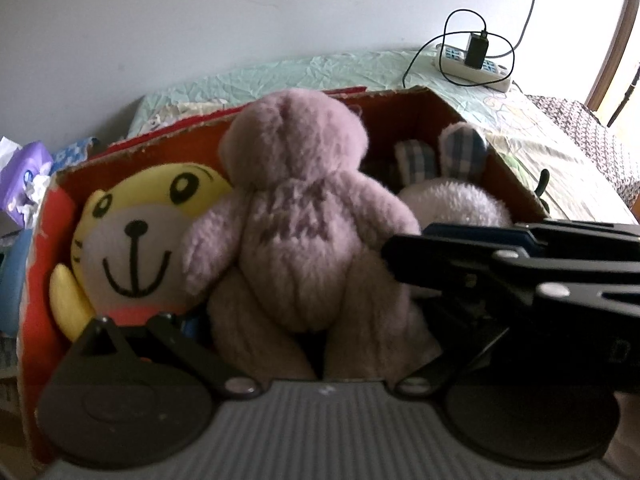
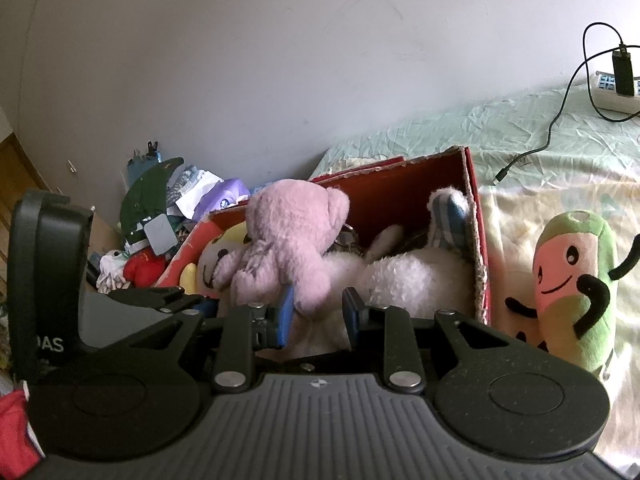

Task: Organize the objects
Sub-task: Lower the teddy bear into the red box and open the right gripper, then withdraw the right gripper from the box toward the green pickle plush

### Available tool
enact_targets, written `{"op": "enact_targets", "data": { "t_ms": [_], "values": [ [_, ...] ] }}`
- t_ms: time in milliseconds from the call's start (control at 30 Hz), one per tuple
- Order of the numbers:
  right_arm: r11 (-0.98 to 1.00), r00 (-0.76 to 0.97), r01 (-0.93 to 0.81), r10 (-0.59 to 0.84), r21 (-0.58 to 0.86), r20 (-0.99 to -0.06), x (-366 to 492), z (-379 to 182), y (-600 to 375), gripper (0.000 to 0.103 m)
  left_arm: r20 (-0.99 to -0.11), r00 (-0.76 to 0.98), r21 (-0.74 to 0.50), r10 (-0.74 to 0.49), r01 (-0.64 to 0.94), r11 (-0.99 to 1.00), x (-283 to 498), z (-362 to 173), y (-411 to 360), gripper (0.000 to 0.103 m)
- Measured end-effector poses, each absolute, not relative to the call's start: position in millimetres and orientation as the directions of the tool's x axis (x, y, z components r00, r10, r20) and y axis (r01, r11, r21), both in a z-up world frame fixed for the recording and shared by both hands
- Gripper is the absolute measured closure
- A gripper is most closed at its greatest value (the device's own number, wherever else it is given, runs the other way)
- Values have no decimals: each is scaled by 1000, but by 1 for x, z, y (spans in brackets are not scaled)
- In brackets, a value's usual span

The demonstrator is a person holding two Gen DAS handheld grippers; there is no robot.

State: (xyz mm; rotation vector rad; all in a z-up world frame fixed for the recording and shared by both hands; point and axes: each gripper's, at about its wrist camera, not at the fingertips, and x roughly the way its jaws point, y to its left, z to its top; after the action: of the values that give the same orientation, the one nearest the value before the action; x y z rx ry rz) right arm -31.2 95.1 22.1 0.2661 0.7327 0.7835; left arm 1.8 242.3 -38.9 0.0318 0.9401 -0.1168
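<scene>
right gripper [image 2: 316, 312]: jaws spread around the pink bear's [image 2: 288, 240] leg, frame centre | left gripper [image 1: 304, 344]: fingers hidden, cannot tell | next: settle bear upright in red box [image 2: 478, 240] (crowded) | avocado plush [image 2: 568, 288] waits outside, right.

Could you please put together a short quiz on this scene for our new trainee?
1. Which soft toy lies outside the red cardboard box?
A) the mauve furry teddy bear
B) the yellow smiling tiger plush
C) the green-and-pink smiling fruit plush
2. True or false: the right gripper has its fingers shut tight together.
3. Fill in: the black charger is plugged into the white ____.
Key: 1 C; 2 false, the fingers stand apart; 3 power strip.
</scene>
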Motion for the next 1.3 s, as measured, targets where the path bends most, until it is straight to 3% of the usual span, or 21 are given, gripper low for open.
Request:
{"op": "enact_targets", "data": {
  "t_ms": [667, 967, 1033, 1300],
  "values": [
    [679, 501, -561, 733, 472, -459, -37, 21, 89, 76, -778, 624, -23, -68, 80, 997, -5, -40, 241, 0],
    [640, 467, -560, 769, 526, -437, -39, 28, 69, 74, -778, 628, 16, -7, 30, 999, -12, -31, 238, 1],
    [636, 467, -549, 772, 543, -431, -41, 30, 60, 70, -769, 639, 30, 15, 13, 999, -17, -26, 238, 1],
    [626, 498, -513, 775, 588, -390, -45, 40, 8, 70, -720, 689, 44, 75, -63, 997, -36, 5, 240, 1]
  ]
}}
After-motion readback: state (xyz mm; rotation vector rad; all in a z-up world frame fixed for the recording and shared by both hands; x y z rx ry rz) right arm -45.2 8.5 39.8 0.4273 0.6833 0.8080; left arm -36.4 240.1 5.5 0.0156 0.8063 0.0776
